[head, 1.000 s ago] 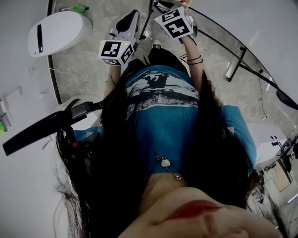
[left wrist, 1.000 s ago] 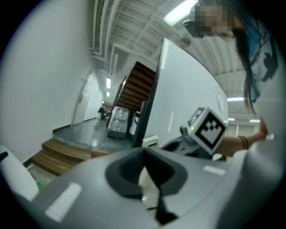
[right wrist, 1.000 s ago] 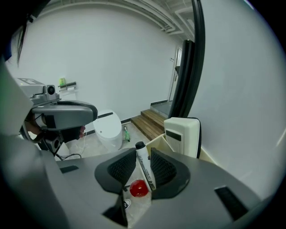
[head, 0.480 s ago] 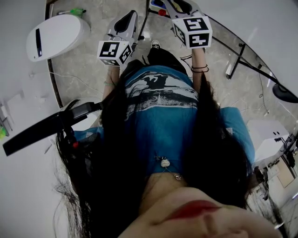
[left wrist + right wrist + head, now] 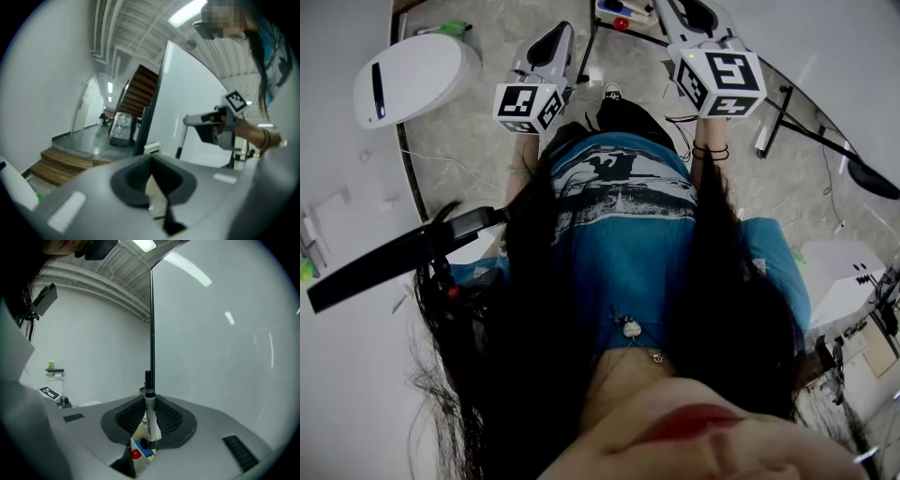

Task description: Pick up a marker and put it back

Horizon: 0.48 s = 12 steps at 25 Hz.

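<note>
In the right gripper view a white marker with a black cap (image 5: 149, 420) stands upright between the jaws of my right gripper (image 5: 148, 427). The jaws have just been closing and now press on it. It hangs above a small holder (image 5: 140, 459) that shows a red cap and a blue cap. In the head view the right gripper (image 5: 689, 14) is raised at the top, next to that holder (image 5: 617, 11). My left gripper (image 5: 551, 42) is held level further left, its jaws together with nothing in them (image 5: 159, 199).
A white rounded unit (image 5: 412, 66) lies at the upper left. A long black arm (image 5: 394, 258) crosses the left side. A curved glass panel's edge (image 5: 787, 103) runs along the right, and a white box (image 5: 839, 281) stands further right. Wooden stairs (image 5: 65, 164) are at the left.
My right gripper has risen and moved right in the head view, and the holder with the red cap has come into sight beside it. The left gripper has stayed put.
</note>
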Tool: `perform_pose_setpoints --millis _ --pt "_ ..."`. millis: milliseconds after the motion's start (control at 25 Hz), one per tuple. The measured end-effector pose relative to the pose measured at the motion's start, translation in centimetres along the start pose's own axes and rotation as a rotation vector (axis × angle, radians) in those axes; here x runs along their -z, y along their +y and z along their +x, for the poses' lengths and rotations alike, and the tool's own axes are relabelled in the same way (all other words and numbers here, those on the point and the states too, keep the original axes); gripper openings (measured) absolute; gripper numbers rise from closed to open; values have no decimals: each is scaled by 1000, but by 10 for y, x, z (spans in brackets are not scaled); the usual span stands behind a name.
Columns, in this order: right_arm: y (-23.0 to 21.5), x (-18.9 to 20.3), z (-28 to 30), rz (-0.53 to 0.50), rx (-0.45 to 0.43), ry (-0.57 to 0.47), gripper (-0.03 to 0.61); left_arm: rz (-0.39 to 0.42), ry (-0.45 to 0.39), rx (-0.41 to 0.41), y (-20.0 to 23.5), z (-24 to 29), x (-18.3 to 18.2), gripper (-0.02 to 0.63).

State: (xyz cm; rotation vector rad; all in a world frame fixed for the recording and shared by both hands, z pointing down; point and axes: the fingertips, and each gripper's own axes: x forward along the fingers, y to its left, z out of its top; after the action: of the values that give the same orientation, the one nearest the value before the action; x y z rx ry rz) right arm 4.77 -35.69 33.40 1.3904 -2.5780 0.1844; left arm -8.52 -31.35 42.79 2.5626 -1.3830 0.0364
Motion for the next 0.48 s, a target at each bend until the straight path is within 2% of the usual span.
perform_pose_setpoints --millis 200,480 --pt "1 2 3 -12 -6 9 77 0 4 -3 1 0 1 2" --pt "6 43 26 -50 -23 125 77 1 5 -4 1 0 1 2"
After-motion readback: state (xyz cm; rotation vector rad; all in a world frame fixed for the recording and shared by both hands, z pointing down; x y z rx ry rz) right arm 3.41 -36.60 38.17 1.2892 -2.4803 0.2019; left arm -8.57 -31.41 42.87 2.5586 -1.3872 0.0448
